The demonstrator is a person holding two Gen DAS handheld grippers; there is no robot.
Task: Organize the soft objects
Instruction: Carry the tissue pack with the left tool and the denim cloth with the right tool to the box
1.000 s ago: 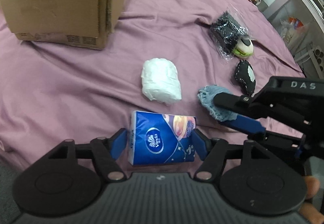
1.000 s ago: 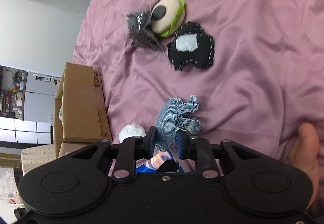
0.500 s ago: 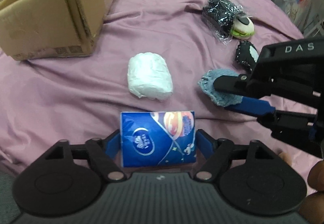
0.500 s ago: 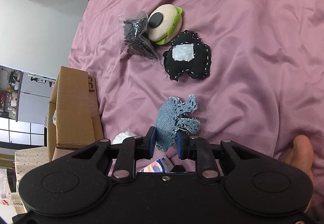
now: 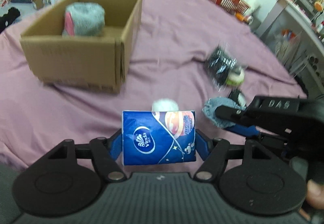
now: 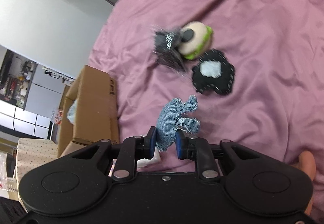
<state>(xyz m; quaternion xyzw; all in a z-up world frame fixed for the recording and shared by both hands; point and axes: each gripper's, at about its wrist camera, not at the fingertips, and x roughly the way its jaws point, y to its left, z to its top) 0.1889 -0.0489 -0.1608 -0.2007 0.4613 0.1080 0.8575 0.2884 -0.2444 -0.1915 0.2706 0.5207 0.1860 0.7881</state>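
Note:
My left gripper [image 5: 159,143] is shut on a blue tissue pack [image 5: 159,135] and holds it above the purple cloth. My right gripper [image 6: 165,144] is shut on a blue denim soft toy [image 6: 175,120], also seen in the left wrist view [image 5: 217,110] at the right. An open cardboard box [image 5: 81,55] stands at the back left with a grey and pink fluffy item [image 5: 84,20] inside. A white soft bundle [image 5: 165,104] lies on the cloth just behind the tissue pack.
On the cloth lie a black bagged item [image 6: 167,47], a beige and green burger plush [image 6: 195,42] and a black stitched plush with a white patch [image 6: 213,78]. A red basket [image 5: 228,2] and shelves [image 5: 299,27] stand at the far right.
My left gripper has lifted the tissue pack off the cloth and tilted up toward the box. My right gripper has risen with the denim toy still in it.

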